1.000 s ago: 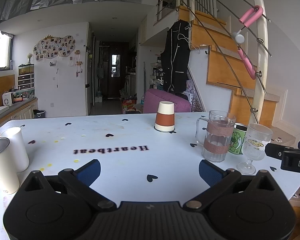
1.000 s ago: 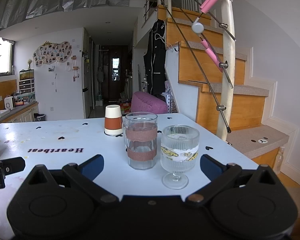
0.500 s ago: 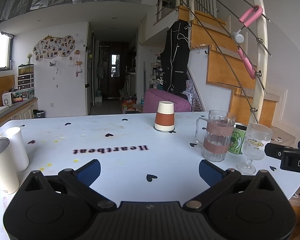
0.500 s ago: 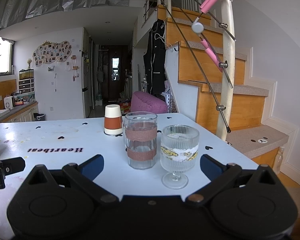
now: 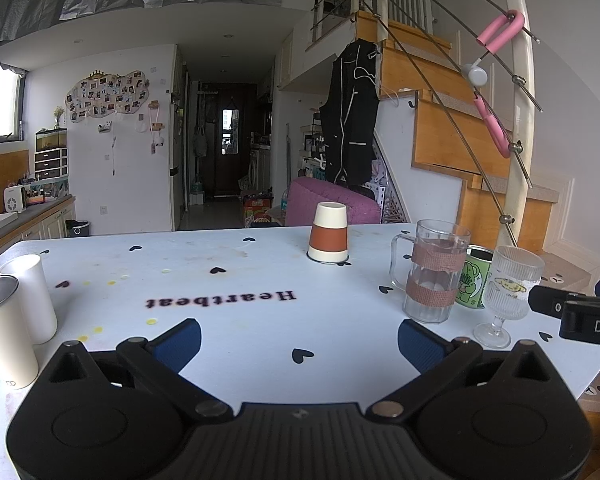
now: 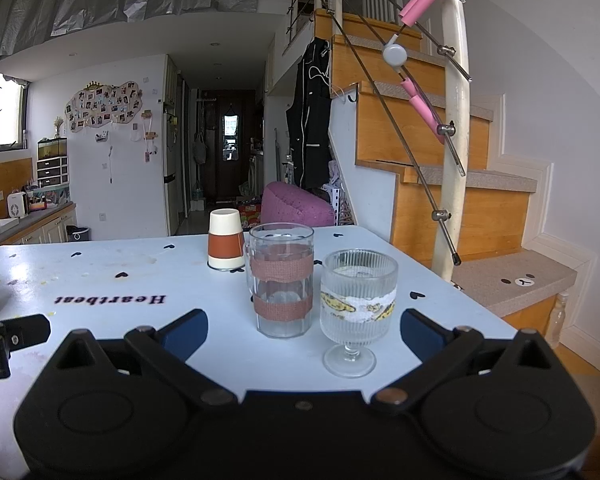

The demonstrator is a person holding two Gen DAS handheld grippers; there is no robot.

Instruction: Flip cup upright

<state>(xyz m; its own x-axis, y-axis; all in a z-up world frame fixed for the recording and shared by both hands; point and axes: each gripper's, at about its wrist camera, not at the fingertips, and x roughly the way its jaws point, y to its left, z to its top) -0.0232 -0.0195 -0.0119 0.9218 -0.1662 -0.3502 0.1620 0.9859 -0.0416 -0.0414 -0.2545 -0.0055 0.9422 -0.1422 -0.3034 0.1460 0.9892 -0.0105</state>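
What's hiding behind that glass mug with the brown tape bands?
From the left view, a green cartoon-printed cup stands behind the glass mug, partly covered. From the right view the mug hides it entirely; only the upside-down paper cup shows beyond.

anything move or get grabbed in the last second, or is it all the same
Nothing visibly changed. Both grippers, left and right, are open and empty as before, and the upside-down cup sits untouched on the table beyond the glass mug and the stemmed glass.
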